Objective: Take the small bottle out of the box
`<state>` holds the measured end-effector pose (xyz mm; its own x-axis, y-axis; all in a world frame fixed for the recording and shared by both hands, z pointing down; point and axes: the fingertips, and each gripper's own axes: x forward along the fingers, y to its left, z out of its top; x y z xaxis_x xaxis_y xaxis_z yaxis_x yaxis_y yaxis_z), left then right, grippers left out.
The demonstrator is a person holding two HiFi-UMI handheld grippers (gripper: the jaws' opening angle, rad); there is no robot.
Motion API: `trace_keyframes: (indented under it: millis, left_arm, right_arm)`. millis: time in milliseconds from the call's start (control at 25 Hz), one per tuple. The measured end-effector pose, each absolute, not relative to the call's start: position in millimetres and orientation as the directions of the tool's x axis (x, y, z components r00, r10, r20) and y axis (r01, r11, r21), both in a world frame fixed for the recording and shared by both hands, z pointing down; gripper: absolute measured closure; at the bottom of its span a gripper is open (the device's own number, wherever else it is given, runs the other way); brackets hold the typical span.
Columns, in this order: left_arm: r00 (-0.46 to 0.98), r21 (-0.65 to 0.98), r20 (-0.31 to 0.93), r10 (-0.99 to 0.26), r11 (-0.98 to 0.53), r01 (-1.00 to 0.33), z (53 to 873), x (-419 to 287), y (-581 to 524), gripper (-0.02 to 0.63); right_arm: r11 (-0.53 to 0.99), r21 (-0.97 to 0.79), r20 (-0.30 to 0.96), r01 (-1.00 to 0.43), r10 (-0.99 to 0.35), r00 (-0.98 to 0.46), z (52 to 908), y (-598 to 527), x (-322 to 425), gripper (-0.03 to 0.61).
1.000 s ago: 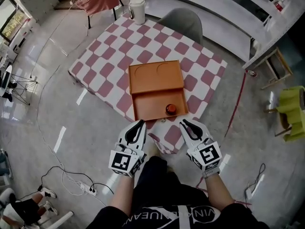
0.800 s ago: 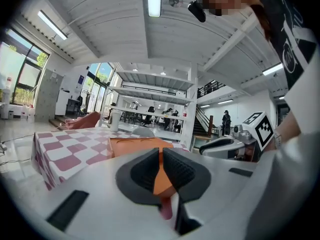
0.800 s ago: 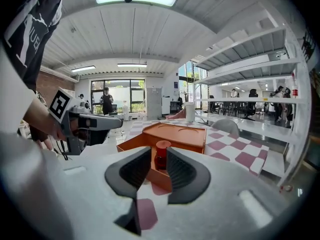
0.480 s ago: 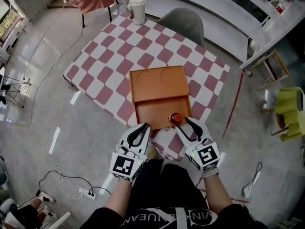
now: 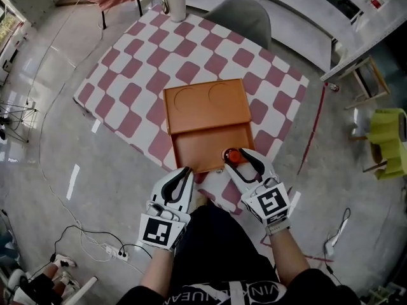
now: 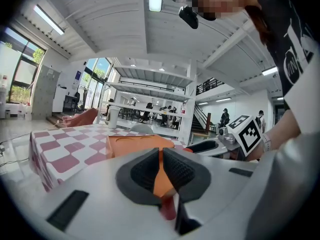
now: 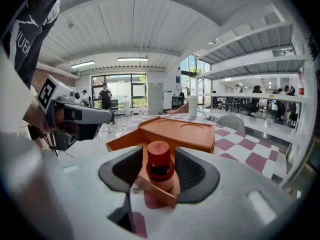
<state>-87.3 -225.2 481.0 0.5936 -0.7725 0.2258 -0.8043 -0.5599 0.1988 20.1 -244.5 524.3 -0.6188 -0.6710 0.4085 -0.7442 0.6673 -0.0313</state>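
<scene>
R gripper [image 5: 235,161]: jaws spread wide, just been opening, w/ small bottle [image 7: 160,164] standing between them, pads not pressing yet. Bottle's in the box [image 5: 191,146] corner nearest the gripper, and that corner pokes in under the pads. Best bet: close on the body below the red cap [image 7: 158,150], clear of the box, then lift straight up. L gripper [image 5: 186,170], off to its left, is clenched on nothing.

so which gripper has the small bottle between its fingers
The right gripper: its fingers have just been opening and straddle the red-capped small bottle without pressing it. The left gripper's fingers are shut on nothing.
</scene>
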Motion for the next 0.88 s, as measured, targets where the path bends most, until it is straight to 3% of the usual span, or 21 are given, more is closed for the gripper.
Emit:
trace_keyframes:
  millis: [880]
  left_arm:
    - [0.513, 0.182, 0.257, -0.819, -0.48, -0.858, 501.0, -107.6, -210.6, 0.589]
  right_arm:
    - [0.659, -0.012, 0.349, -0.752, -0.702, -0.621, 529.0, -250.1, 17.3, 0.414]
